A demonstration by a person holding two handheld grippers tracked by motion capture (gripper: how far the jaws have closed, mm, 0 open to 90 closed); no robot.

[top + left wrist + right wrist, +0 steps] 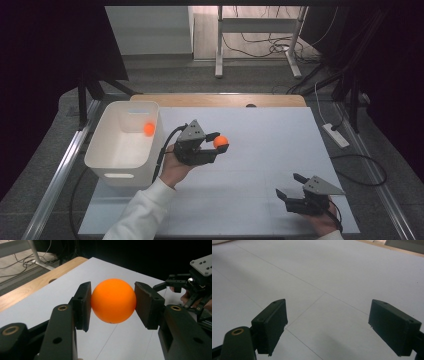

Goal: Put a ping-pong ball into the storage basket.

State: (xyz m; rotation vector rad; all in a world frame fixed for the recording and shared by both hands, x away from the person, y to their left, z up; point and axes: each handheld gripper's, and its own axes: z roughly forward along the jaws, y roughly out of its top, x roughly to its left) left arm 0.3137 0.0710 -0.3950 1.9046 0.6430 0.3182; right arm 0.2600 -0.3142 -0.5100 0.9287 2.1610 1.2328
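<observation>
A: From the high view?
B: The left gripper (216,145) pinches an orange ball (221,141) above the desk (260,200), just right of the white bin (107,162) holding a second ball (149,129).
A: Left gripper view?
B: Both pads (83,305) press the ball's sides.
A: Right gripper view?
B: The right gripper (328,322) has its jaws spread wide, nothing between them.

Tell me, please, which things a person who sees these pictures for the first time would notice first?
First comes the orange ball, clamped between the pads of the left claw just above the white table, right of the white bin. A second orange ball lies inside that bin, near its far right corner. At the near right, the right claw stands open with nothing between its jaws.
</observation>
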